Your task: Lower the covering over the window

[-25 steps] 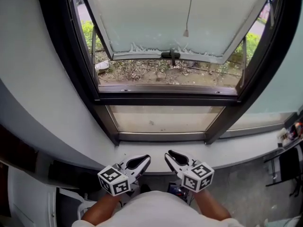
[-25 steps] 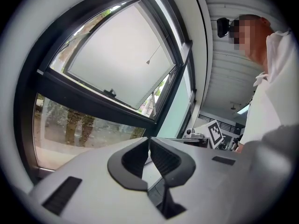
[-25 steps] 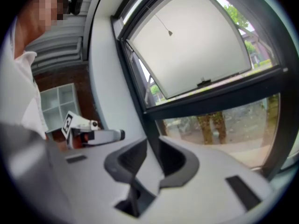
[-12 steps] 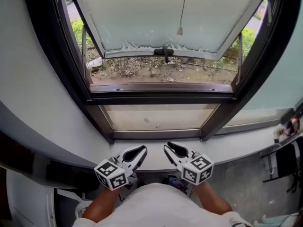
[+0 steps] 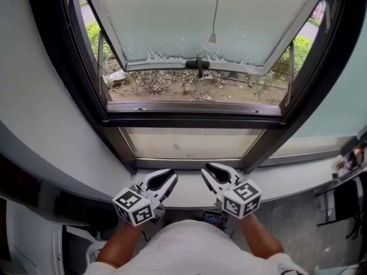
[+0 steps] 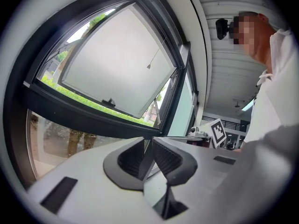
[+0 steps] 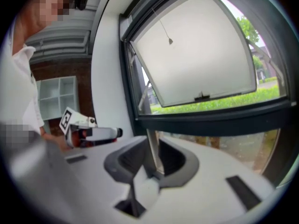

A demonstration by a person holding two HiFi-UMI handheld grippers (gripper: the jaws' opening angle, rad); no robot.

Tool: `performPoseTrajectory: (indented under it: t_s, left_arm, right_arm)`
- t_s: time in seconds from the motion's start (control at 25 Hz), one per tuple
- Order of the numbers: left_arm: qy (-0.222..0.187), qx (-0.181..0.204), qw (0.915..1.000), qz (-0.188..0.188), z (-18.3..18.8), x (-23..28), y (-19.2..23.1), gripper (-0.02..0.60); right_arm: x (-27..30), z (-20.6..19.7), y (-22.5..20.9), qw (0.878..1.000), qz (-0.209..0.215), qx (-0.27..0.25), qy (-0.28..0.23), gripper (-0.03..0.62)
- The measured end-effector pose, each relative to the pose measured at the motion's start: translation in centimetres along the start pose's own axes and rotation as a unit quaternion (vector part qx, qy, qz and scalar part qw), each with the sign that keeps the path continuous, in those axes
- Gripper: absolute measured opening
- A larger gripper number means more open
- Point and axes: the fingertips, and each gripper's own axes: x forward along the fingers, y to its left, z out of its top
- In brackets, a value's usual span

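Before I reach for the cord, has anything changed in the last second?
The left gripper jaws are opening slightly, with nothing between them. It and the right gripper have edged forward toward the window, over the window sill. Nothing was taken hold of. The pull cord hangs untouched, and the tilted-out sash is as before.

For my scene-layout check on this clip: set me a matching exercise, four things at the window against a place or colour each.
1 cord
2 handle
3 sill
4 grass

a green, outside
b white, below the window
c dark, on the open sash's lower edge
d hangs in front of the pale pane

Pairs: 1-d, 2-c, 3-b, 4-a
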Motion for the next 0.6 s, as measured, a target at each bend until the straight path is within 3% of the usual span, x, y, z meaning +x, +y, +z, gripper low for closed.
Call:
performPoseTrajectory:
  t_s: [0.6]
  left_arm:
    - [-0.032, 0.11, 0.9934, -0.011, 8.6, 3.3, 0.5, 0.051]
  right_arm:
    - [0.5, 10.3, -2.8, 0.99, -0.031, -0.128, -0.054, 0.074]
